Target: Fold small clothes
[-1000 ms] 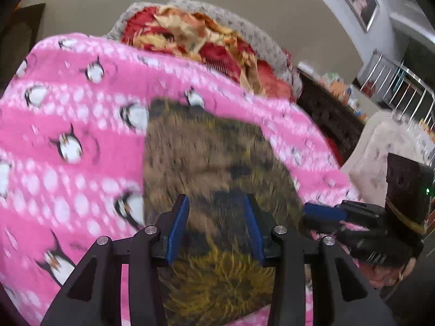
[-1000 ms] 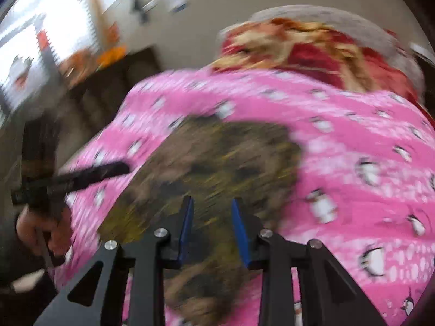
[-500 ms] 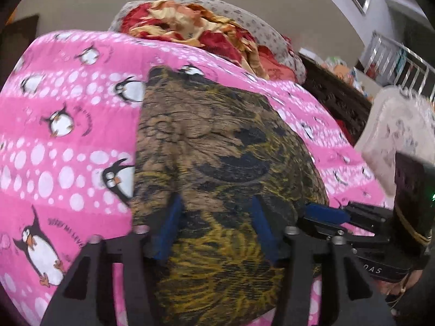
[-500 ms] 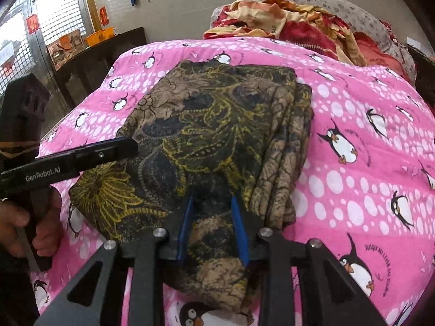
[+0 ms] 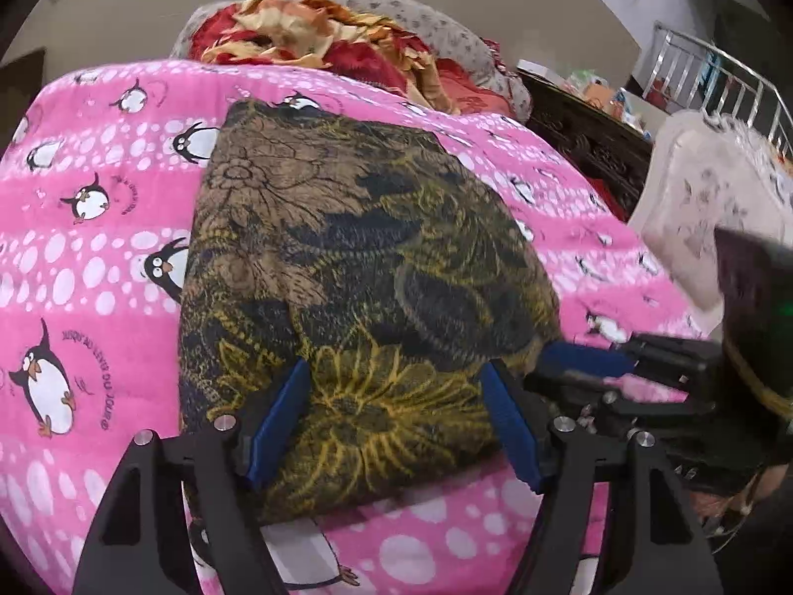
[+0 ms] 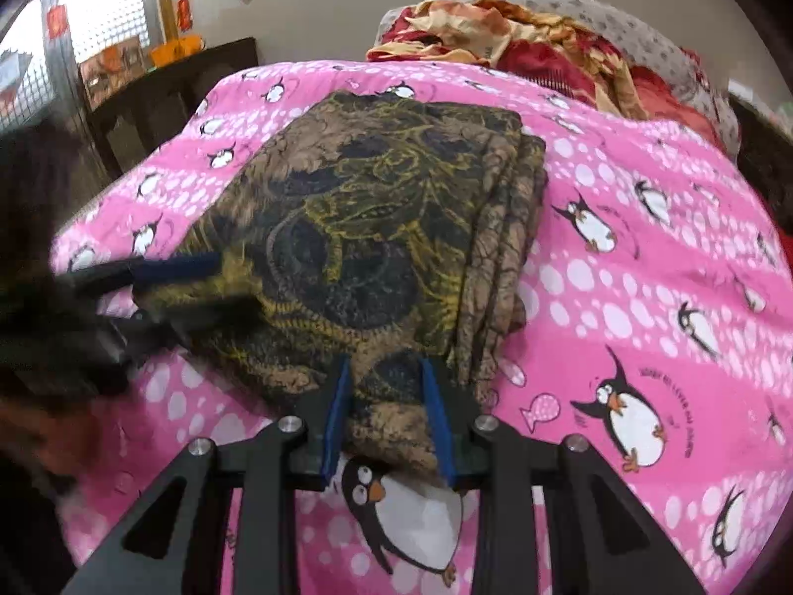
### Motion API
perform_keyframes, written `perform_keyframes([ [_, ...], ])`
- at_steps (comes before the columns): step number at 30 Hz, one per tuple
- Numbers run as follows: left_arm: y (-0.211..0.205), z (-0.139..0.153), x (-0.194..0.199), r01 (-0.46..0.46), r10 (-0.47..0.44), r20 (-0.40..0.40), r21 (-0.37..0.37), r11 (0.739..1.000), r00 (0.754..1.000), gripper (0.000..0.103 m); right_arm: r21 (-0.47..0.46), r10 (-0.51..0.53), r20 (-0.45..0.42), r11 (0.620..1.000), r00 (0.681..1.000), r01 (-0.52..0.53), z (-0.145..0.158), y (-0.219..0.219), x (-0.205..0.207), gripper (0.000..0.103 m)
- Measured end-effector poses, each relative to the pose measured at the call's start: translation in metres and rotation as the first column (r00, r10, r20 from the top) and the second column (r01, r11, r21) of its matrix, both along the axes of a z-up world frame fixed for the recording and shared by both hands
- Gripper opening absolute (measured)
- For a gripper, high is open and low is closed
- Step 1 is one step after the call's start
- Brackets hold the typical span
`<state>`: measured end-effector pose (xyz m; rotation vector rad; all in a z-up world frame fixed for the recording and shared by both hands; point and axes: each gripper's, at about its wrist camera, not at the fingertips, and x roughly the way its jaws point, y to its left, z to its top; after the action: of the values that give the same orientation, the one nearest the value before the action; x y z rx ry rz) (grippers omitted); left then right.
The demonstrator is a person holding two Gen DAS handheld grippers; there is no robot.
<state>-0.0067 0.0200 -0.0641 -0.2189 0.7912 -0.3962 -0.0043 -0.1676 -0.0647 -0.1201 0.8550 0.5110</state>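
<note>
Folded brown garment point(image 5: 347, 267) lies on pink penguin blanket point(image 5: 89, 258), near edge between both jaws. Left gripper point(image 5: 396, 421) released, wide. Right gripper point(image 6: 389, 416) spread, nothing pinched. Risk: withdrawing jaws snag loose layered edge, undoing fold.

A pink blanket point(image 5: 99, 258) with penguins and white dots covers the bed. At the far end lies a red and yellow blanket point(image 5: 317, 34) in a heap on a grey pillow point(image 5: 426, 25). Dark wooden furniture point(image 6: 163, 94) stands far left by a bright window point(image 6: 89, 15).
</note>
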Motion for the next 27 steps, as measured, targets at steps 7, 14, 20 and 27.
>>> perform_keyframes([
  [7, 0.022, 0.039, 0.028, -0.092, 0.093, 0.015, -0.018, 0.996, 0.996, 0.052, 0.008, -0.045, 0.023, 0.999, 0.999, 0.045, 0.046, 0.001, 0.029, 0.031],
  [14, 0.041, 0.052, 0.151, -0.272, 0.267, -0.072, -0.072, 0.960, 0.961, 0.052, -0.035, -0.144, -0.004, 0.989, 0.989, 0.144, 0.059, 0.038, 0.121, 0.031],
  [20, 0.020, 0.002, 0.198, -0.320, 0.329, -0.072, 0.114, 0.941, 0.942, 0.061, -0.081, -0.137, 0.063, 0.987, 0.989, 0.142, 0.005, 0.047, 0.153, 0.031],
  [27, 0.010, 0.001, 0.202, -0.306, 0.321, -0.061, 0.185, 0.934, 0.945, 0.066, -0.033, -0.122, 0.092, 0.992, 0.988, 0.125, 0.003, 0.039, 0.146, 0.031],
])
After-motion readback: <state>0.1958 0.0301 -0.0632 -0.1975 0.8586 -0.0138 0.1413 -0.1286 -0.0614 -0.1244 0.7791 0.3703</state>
